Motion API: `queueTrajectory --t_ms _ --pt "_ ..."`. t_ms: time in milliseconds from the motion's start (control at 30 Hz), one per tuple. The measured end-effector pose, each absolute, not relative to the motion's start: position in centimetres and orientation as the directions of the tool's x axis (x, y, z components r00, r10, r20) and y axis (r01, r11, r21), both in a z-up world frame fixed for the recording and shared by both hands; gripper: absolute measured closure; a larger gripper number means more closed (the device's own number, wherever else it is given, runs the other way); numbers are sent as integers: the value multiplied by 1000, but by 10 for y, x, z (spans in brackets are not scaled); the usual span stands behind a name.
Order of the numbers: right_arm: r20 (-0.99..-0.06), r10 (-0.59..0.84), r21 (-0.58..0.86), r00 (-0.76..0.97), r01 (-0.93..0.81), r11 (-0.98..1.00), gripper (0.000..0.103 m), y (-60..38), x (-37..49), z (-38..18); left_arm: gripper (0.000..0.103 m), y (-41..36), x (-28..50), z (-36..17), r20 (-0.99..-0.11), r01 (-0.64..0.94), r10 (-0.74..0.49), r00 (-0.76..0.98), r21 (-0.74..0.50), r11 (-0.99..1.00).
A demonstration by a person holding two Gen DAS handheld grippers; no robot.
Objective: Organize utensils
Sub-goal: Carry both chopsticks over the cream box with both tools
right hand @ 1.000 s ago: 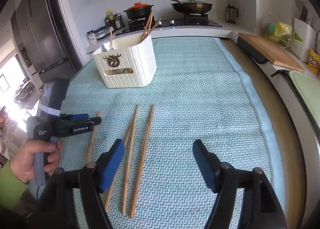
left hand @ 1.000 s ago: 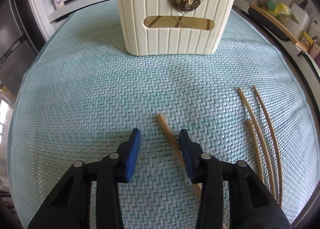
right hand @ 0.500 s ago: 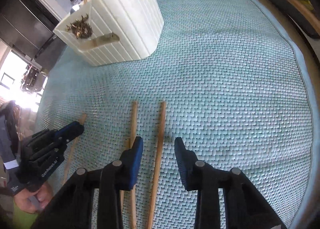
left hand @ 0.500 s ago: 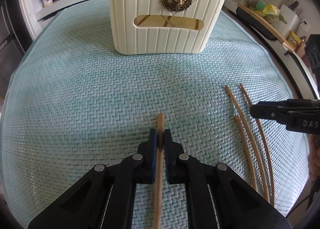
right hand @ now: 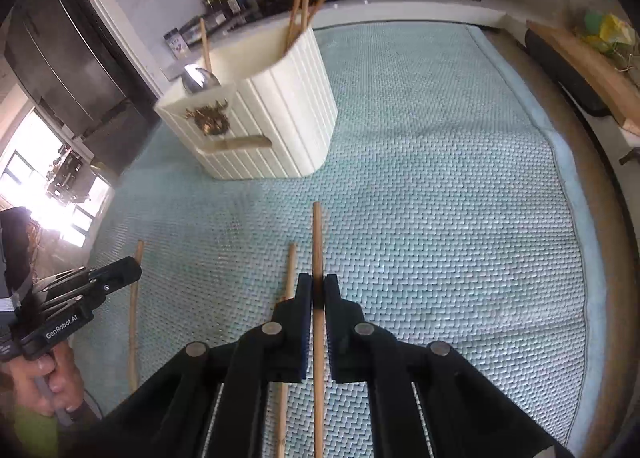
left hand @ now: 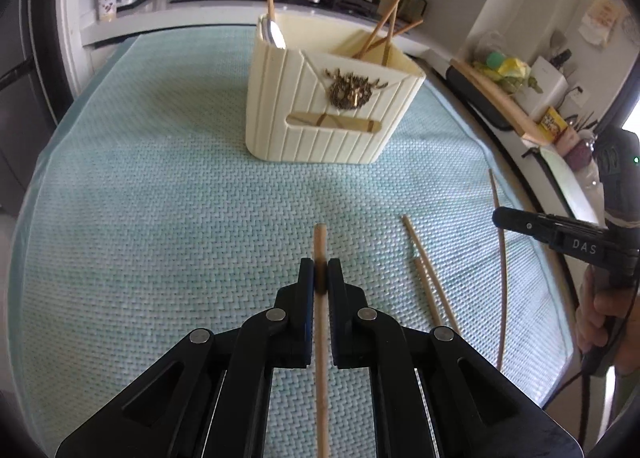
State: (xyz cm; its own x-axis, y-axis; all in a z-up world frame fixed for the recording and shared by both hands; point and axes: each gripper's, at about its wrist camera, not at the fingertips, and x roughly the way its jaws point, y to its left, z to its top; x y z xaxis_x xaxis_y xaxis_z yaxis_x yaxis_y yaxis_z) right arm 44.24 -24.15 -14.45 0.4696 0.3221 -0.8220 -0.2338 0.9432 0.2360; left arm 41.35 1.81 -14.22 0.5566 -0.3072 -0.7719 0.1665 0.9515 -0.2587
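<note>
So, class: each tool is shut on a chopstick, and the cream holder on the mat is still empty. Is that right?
Not quite. The holder is not empty: the left wrist view shows chopsticks and a spoon standing in it. The rest holds: the left tool and the right tool are each shut on a chopstick.

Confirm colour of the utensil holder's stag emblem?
Dark bronze-gold emblem on the cream ribbed holder; clearest in left wrist view.

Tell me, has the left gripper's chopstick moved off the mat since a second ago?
Yes. The chopstick, which lay slanted on the mat, is now clamped in the left gripper, pointing toward the cream holder.
</note>
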Motion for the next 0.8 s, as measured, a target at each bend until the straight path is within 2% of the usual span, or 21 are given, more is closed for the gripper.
queueTrajectory --t_ms 367,633,800 --pt "-621 365 194 693 -316 929 97 -261 370 -50 99 34 363 -51 -618 195 -323 717 -268 944" --pt "-522 340 139 782 -316 939 97 -269 337 -15 99 46 333 -23 -532 185 -297 793 -254 949" --pt "-492 329 99 806 -324 941 96 -268 326 -4 99 48 324 -18 -513 187 -291 808 -245 951"
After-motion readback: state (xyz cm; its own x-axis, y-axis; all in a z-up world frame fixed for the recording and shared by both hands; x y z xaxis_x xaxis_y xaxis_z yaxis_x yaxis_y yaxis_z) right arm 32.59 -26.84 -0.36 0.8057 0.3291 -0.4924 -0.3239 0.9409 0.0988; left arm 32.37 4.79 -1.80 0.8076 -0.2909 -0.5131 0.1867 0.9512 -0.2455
